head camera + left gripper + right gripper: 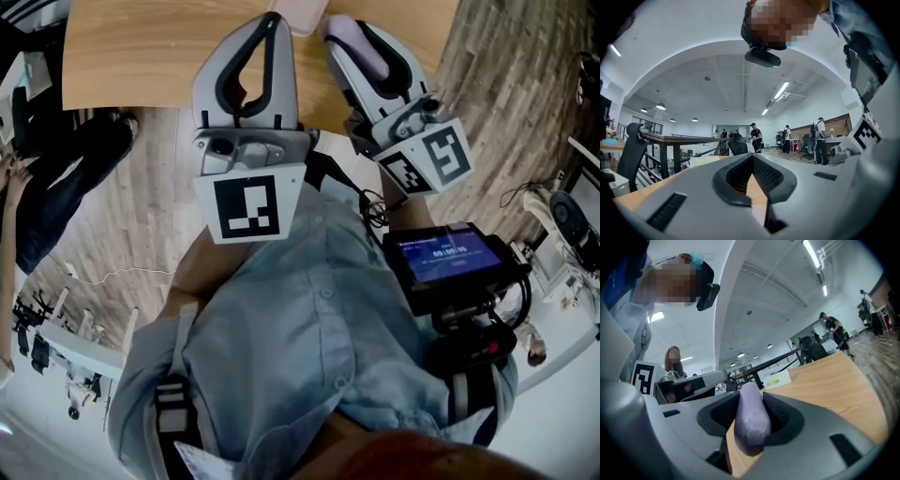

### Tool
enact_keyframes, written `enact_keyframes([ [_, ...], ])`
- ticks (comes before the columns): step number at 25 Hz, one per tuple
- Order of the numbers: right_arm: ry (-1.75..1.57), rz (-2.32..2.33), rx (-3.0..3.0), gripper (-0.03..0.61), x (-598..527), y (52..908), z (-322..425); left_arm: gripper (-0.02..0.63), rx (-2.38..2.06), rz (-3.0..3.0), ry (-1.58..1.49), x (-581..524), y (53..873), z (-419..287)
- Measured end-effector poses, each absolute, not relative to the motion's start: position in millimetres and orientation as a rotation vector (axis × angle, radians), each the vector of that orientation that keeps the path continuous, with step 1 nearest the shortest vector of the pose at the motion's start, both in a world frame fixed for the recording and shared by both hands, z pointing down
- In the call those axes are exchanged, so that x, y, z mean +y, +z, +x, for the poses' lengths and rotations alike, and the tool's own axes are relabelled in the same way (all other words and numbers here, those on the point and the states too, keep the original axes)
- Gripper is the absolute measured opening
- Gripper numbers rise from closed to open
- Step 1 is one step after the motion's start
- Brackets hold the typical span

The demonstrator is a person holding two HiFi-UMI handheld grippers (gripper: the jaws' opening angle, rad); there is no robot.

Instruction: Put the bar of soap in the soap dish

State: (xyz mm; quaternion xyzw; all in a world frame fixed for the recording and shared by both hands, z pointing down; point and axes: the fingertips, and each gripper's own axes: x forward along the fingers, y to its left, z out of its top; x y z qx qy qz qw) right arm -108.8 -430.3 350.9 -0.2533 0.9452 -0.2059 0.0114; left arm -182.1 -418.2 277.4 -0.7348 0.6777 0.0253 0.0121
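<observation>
Head view: tabletop (141, 56) is at the top of frame, light wood. Both claws are held over its near edge, close to the person's shirt (309, 337).

Progress: I'd call it the carry stage. The soap is picked up but not placed, so everything from reaching the dish to letting go is left.

Right claw (354, 36): clamped on the bar of soap (751, 420), jaws standing wide with a pad against each broad face. The bar is in the air above the tabletop and touches nothing else.

Left claw (272, 21): jaws together at the tips, nothing between them. The left gripper view shows only wood and a pale patch through the loop.

Dish: not positively identified. A pale pink thing with rounded corners (302, 13) sits on the tabletop at the frame's top edge, just ahead of both claws. It could be the dish, but it's cropped too much to say. The right gripper view also shows a small white box (775, 379) with a green label further back on the tabletop, which doesn't look like a dish.

Soap: pale lavender, oblong, rounded ends and edges, matte surface, slightly mottled. It's held on edge and runs lengthwise along the jaws, with its near end sticking out behind the pads. It looks solid and dry, with no wrapper visible.
</observation>
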Motion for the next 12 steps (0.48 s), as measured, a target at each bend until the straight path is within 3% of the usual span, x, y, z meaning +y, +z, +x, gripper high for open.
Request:
enact_keyframes([
  [12,-0.798,-0.837,3.013,0.164,-505.3,432.5,-143.8,0.006,2.167,-2.353,0.059,-501.2,336.4,-224.1],
])
